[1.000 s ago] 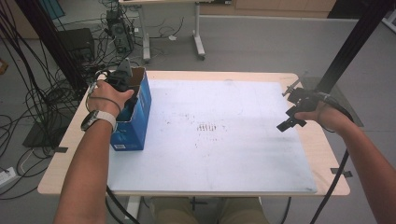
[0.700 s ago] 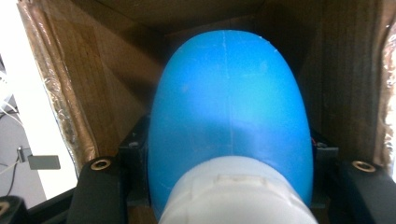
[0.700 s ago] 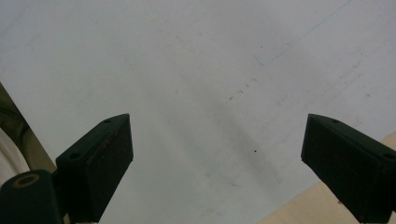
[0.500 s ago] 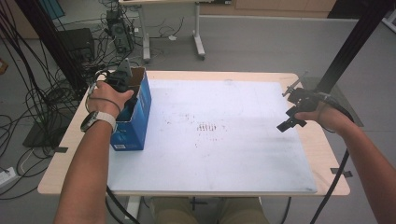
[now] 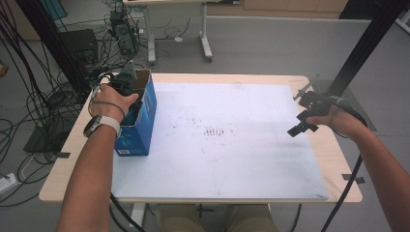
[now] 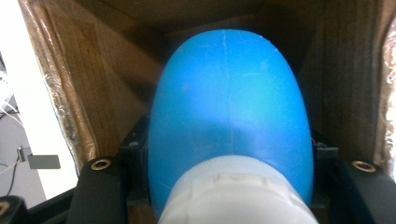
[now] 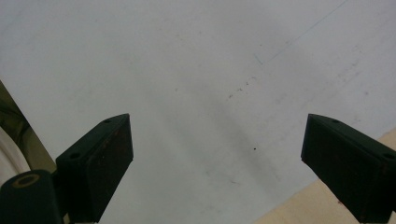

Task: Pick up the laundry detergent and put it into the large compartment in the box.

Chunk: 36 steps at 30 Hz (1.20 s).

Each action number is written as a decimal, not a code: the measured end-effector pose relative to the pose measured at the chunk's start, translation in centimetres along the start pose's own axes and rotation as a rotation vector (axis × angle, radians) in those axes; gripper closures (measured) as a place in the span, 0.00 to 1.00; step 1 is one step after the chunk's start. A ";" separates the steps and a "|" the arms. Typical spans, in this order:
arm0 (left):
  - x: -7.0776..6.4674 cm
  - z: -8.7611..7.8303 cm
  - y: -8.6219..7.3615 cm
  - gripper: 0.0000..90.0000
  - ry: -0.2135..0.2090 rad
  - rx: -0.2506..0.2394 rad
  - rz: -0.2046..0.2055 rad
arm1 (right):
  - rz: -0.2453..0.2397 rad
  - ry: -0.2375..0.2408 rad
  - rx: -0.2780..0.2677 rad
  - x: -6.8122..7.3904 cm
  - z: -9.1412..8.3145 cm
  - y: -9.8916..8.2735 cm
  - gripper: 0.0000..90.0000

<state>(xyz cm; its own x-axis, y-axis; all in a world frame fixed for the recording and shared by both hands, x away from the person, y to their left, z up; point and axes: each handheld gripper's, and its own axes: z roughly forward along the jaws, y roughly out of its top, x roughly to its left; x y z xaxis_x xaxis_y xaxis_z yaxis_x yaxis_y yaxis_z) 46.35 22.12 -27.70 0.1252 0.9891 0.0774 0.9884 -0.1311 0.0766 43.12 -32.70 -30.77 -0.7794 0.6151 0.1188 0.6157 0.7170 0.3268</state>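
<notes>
A blue cardboard box (image 5: pixel 140 121) stands open-topped at the table's left edge. My left gripper (image 5: pixel 126 82) reaches down into it from above. Inside the box's brown walls (image 6: pixel 93 70), the left gripper (image 6: pixel 229 154) is shut on a smooth blue rounded object (image 6: pixel 229 93) with a white end nearest the camera; the black jaws press on both of its sides. My right gripper (image 5: pixel 299 126) hovers low over the right edge of the white sheet (image 5: pixel 217 145). Its jaws stand wide apart, and the right gripper (image 7: pixel 217 140) holds nothing.
The white sheet covers most of the wooden table (image 5: pixel 77 169), with faint dark specks near its middle (image 5: pixel 212 131). A black post (image 5: pixel 367 43) rises at the back right. Cables and another table's legs (image 5: pixel 205 38) lie on the floor behind.
</notes>
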 end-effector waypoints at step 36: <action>0.0 0.0 0.0 0.42 -0.001 0.005 0.000 | -0.005 -0.004 0.002 0.0 -0.1 0.0 0.10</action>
<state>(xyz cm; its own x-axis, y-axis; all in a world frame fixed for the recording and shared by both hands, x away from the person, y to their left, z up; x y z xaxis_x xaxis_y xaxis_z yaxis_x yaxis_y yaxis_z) 46.38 22.12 -27.71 0.1253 0.9891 0.0769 0.9888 -0.1308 0.0712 43.07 -32.75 -30.66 -0.7821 0.6127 0.1133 0.6119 0.7210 0.3253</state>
